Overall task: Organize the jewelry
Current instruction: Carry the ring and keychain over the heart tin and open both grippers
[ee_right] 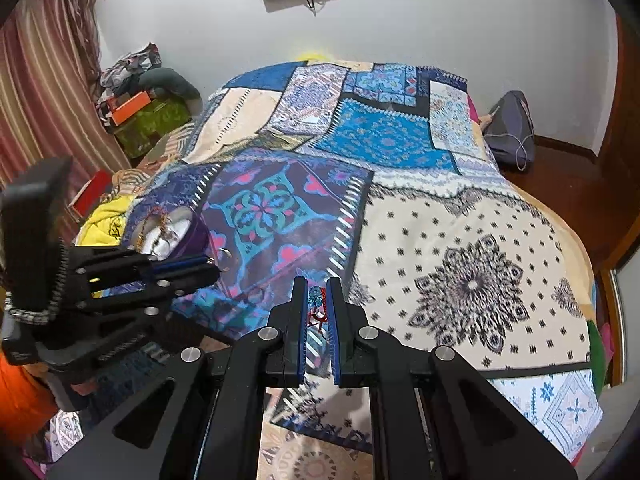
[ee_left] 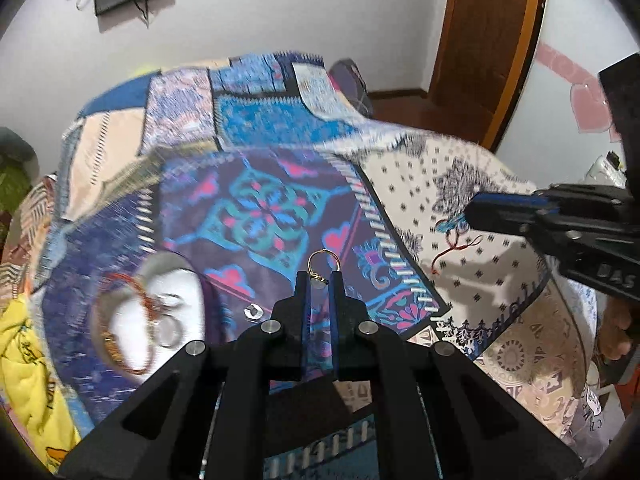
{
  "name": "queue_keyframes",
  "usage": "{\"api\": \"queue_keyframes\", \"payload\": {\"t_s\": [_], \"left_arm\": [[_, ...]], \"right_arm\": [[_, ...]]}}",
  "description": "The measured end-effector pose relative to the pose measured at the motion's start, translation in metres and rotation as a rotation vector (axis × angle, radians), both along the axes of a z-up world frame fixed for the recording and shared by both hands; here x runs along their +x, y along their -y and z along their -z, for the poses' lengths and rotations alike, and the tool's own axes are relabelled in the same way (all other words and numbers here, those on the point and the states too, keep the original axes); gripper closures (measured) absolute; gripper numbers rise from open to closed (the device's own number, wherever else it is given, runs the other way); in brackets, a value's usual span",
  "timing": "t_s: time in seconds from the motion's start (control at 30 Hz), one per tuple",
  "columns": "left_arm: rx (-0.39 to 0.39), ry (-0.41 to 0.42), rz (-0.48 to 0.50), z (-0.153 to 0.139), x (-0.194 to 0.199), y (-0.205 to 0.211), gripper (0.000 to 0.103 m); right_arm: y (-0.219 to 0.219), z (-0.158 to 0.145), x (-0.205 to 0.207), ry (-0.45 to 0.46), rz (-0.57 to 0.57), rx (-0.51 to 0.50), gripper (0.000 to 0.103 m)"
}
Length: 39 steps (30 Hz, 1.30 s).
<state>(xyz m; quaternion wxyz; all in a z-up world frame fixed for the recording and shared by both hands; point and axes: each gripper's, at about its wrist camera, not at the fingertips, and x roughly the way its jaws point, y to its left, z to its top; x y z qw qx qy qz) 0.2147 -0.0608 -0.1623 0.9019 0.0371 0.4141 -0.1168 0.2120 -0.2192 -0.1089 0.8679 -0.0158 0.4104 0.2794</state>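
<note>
While the left claw (ee_left: 320,280) pinches a thin gold ring (ee_left: 323,262) between its blue-lined fingertips, the ring's hoop stands up past the tips, clear of the patchwork bedspread (ee_left: 264,208) below. Off to that claw's left and a little nearer, a shallow white-lined jewelry dish (ee_left: 148,312) sits on the bed, blurred, with a reddish beaded bracelet (ee_left: 132,320) and some silver rings (ee_left: 168,320) lying in it; a small silver ring (ee_left: 253,312) rests on the spread between dish and claw. The right claw (ee_right: 316,300) is closed on a blue beaded piece with red cord (ee_right: 316,304), the cord dangling down between its fingers. From the right wrist view the left claw (ee_right: 218,266) is well off to the left, with the dish (ee_right: 172,232) just beyond it. A yellow cloth (ee_left: 24,380) is bunched at the bed's far left edge.
</note>
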Motion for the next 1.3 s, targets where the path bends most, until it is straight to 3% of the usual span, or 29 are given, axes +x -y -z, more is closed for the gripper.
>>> {"api": "queue_keyframes", "payload": {"t_s": [0.4, 0.73, 1.0, 1.3], "left_arm": [[-0.023, 0.106, -0.098, -0.043, -0.018, -0.051, 0.096], [-0.024, 0.156, -0.175, -0.060, -0.034, -0.098, 0.096], [-0.039, 0.149, -0.209, -0.052, -0.038, -0.123, 0.096], [-0.055, 0.080, -0.182, -0.021, -0.030, -0.128, 0.096]], "right_arm": [[-0.053, -0.035, -0.001, 0.074, -0.083, 0.060, 0.095], [-0.102, -0.040, -0.002, 0.080, -0.158, 0.089, 0.095], [-0.129, -0.041, -0.003, 0.078, -0.200, 0.104, 0.095], [-0.156, -0.027, 0.003, 0.046, -0.230, 0.087, 0.095]]}}
